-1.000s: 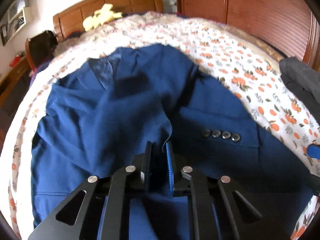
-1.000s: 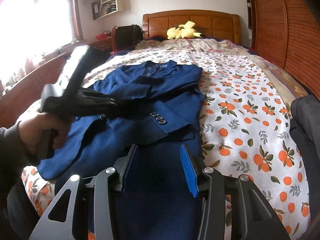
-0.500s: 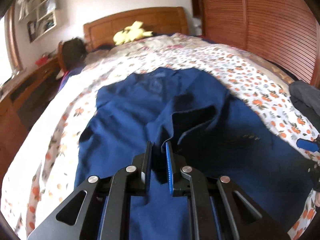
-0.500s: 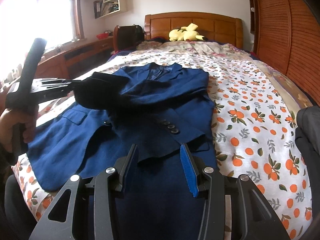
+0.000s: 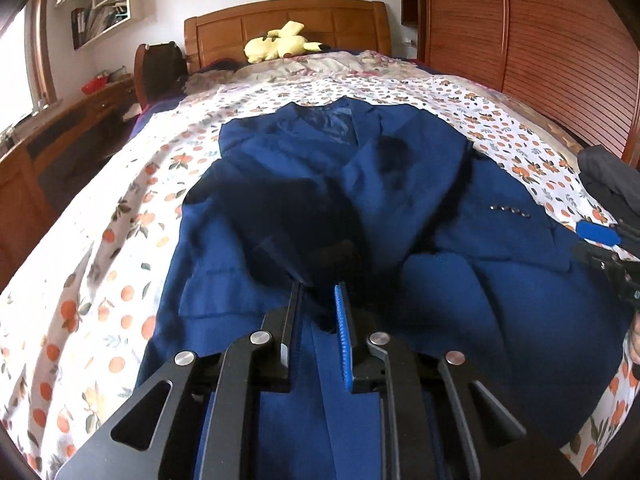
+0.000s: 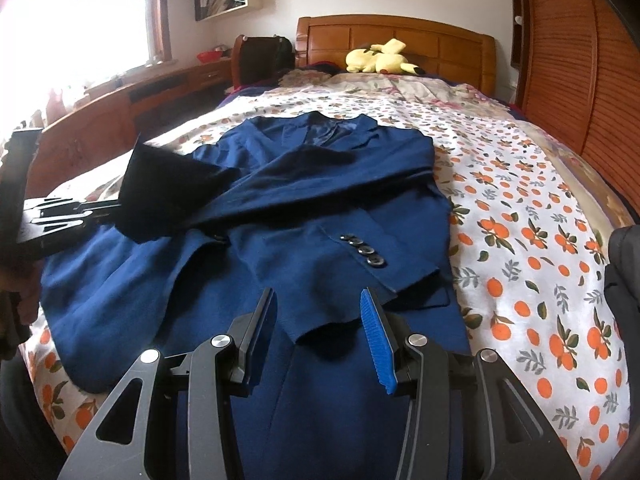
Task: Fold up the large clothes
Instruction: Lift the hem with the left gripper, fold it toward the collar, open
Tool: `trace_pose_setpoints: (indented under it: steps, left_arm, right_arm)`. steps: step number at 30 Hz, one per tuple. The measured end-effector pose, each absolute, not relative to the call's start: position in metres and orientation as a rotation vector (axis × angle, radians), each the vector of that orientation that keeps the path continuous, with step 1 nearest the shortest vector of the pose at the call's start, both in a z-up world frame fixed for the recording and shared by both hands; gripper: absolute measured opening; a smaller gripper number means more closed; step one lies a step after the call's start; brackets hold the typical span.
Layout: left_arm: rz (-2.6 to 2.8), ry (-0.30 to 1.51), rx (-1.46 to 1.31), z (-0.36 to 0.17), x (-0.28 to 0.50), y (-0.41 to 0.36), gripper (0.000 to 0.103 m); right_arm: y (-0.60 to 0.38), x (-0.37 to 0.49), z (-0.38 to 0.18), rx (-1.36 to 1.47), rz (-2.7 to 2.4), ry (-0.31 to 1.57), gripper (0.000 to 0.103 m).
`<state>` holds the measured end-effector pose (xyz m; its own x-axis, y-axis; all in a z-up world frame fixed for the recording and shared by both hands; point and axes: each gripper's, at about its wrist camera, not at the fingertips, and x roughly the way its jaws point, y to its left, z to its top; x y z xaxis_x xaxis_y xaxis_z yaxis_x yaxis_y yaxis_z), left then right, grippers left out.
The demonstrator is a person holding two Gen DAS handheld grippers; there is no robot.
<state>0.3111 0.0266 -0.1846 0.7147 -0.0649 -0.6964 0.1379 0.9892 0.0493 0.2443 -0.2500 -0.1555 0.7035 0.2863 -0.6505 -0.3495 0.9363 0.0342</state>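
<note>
The royal-blue woven suit jacket (image 6: 320, 200) lay face up on the bed, over the white sheet printed with oranges (image 6: 520, 248), collar toward the wooden headboard (image 6: 400, 44) and hem toward the cameras. One sleeve, the one with four dark cuff buttons (image 6: 362, 250), was already laid across the chest. The other sleeve, the raised sleeve (image 6: 172, 196), hung in the air off the jacket's side, its cuff end pinched in the left gripper (image 5: 318, 292). Those jaws had just eased open a little, yet cloth sat between them and the sleeve stayed up, so the pinch seemed to hold. The right gripper (image 6: 318, 300) hovered over the hem with its jaws apart and nothing in them.

The jacket looked heavier than a shirt and soft, but with some body. Its lined front and shoulders would likely resist sharp creases, while the sleeves draped freely. The weave appeared matte and grippy, not slick. A hold near the cuff suited placing the sleeve. For the body fold, the hem corners or the shoulder seams seemed the best places to grip. A pinch on one layer in the middle would probably only bunch the cloth.
</note>
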Motion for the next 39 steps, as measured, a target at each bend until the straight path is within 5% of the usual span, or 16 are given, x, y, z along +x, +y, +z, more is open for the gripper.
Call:
trace_pose_setpoints:
  steps: [5,7,9,19,20,22,24,39]
  left_arm:
    - [-0.11,0.767,0.085,-0.189,0.297,0.036,0.02]
    - [-0.11,0.769,0.084,-0.191,0.294,0.039,0.039]
    - [-0.106,0.771,0.087,-0.193,0.293,0.041,0.044]
    - [-0.109,0.907,0.095,-0.221,0.319,0.038,0.047]
    - [-0.111,0.921,0.087,-0.223,0.322,0.039,0.045]
    - [-0.117,0.938,0.079,-0.225,0.325,0.04,0.015]
    - [-0.133,0.927,0.082,-0.223,0.322,0.04,0.006]
    - [-0.118,0.757,0.129,-0.167,0.271,0.035,0.006]
  right_arm:
    - [-0.245,0.244,-0.158,-0.11,0.357,0.713,0.042]
    - [-0.245,0.244,-0.159,-0.109,0.358,0.714,0.042]
    - [-0.245,0.244,-0.16,-0.11,0.356,0.716,0.042]
    - [-0.247,0.247,-0.165,-0.113,0.343,0.73,0.042]
    - [-0.247,0.247,-0.165,-0.114,0.343,0.731,0.042]
    - [-0.247,0.247,-0.165,-0.112,0.344,0.729,0.042]
    - [-0.247,0.247,-0.165,-0.113,0.345,0.727,0.042]
    - [-0.251,0.246,-0.165,-0.115,0.346,0.728,0.042]
